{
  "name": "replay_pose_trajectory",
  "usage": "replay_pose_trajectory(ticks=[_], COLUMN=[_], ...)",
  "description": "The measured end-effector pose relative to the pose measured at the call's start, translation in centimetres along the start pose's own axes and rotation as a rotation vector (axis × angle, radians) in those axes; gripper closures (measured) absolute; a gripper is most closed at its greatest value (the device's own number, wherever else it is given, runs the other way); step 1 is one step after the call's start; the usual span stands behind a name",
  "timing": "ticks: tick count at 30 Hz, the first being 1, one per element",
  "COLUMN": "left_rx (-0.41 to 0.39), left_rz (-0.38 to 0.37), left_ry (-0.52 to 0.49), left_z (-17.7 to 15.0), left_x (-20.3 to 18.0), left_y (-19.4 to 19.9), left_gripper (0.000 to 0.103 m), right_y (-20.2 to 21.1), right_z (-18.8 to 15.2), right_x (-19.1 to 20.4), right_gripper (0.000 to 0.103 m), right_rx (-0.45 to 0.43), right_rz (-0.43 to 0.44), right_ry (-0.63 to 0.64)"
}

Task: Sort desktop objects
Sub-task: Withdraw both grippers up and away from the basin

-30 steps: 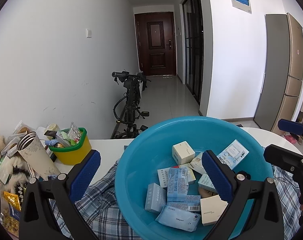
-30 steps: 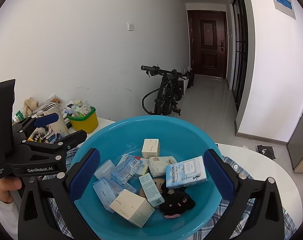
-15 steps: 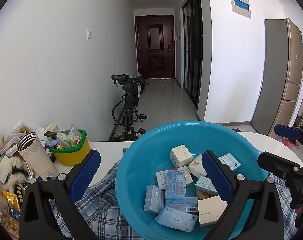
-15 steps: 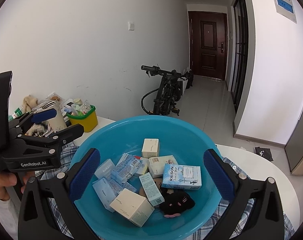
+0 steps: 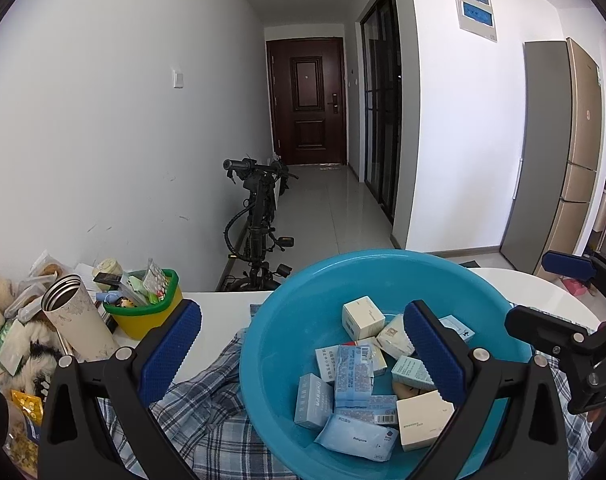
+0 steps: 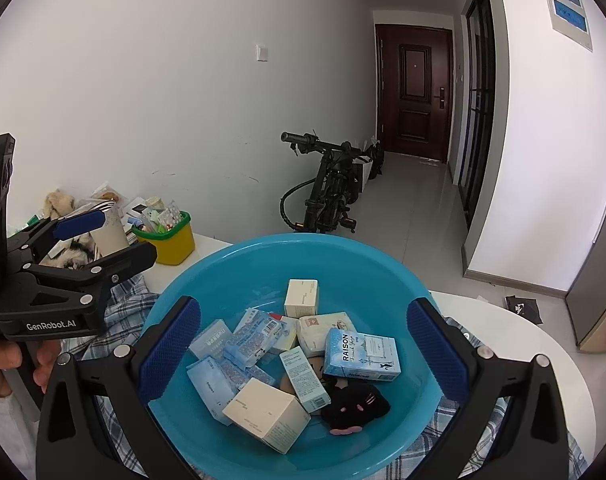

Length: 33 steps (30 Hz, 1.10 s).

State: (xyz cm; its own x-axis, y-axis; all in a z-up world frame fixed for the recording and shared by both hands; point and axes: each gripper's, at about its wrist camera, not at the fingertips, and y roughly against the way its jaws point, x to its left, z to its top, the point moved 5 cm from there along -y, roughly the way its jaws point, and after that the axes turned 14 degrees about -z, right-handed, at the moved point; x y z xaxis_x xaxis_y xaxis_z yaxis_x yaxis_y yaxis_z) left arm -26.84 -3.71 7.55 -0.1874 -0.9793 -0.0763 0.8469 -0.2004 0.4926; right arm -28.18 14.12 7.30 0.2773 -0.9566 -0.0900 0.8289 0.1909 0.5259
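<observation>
A blue plastic basin [image 5: 295, 312] [image 6: 231, 264] sits on a plaid cloth [image 5: 207, 412] on a white table and holds several small boxes and packets. Among them are a blue RAISON box [image 6: 363, 354], a cream box [image 6: 267, 414], a small white box [image 5: 363, 317] and a black plush toy [image 6: 355, 404]. My left gripper [image 5: 303, 348] is open and empty above the basin's near left side. My right gripper [image 6: 303, 344] is open and empty above the basin's near edge. Each gripper shows in the other's view, the left [image 6: 67, 276] and the right [image 5: 563, 320].
A yellow and green bin [image 5: 147, 308] full of small items stands left of the basin, with a steel-rimmed tumbler [image 5: 77, 328] and piled packets and plush beside it. A black bicycle [image 5: 259, 228] leans by the wall beyond the table.
The blue RAISON box has come down from just above the pile and now rests inside the basin. Both grippers have risen and drawn back slightly.
</observation>
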Motion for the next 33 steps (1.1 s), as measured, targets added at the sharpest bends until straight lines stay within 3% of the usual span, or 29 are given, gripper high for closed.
replay_pose_trajectory(ticks=[13, 17, 26, 29, 33], left_rx=[-0.037, -0.058, -0.151, -0.185, -0.213], left_rz=[-0.005, 0.008, 0.02, 0.014, 0.029], left_ry=[-0.009, -0.059, -0.102, -0.105, -0.126], left_z=[0.9, 1.4, 3.3, 3.2, 2.0], left_x=[-0.5, -1.5, -4.1, -5.2, -6.7], left_y=[2.6, 4.3, 12.8, 16.0, 20.1], left_gripper=[0.0, 0.0, 0.0, 0.0, 0.0], right_y=[2.0, 3.4, 12.2, 16.4, 20.2], right_z=[1.0, 1.6, 2.5, 2.3, 1.0], right_x=[2.2, 2.8, 2.8, 2.9, 3.4], right_gripper=[0.0, 0.0, 0.0, 0.0, 0.0], right_rx=[-0.032, -0.04, -0.156, -0.223, -0.24], right_rz=[0.053, 0.049, 0.005, 0.003, -0.042], right_ry=[0.012, 0.021, 0.016, -0.001, 0.015])
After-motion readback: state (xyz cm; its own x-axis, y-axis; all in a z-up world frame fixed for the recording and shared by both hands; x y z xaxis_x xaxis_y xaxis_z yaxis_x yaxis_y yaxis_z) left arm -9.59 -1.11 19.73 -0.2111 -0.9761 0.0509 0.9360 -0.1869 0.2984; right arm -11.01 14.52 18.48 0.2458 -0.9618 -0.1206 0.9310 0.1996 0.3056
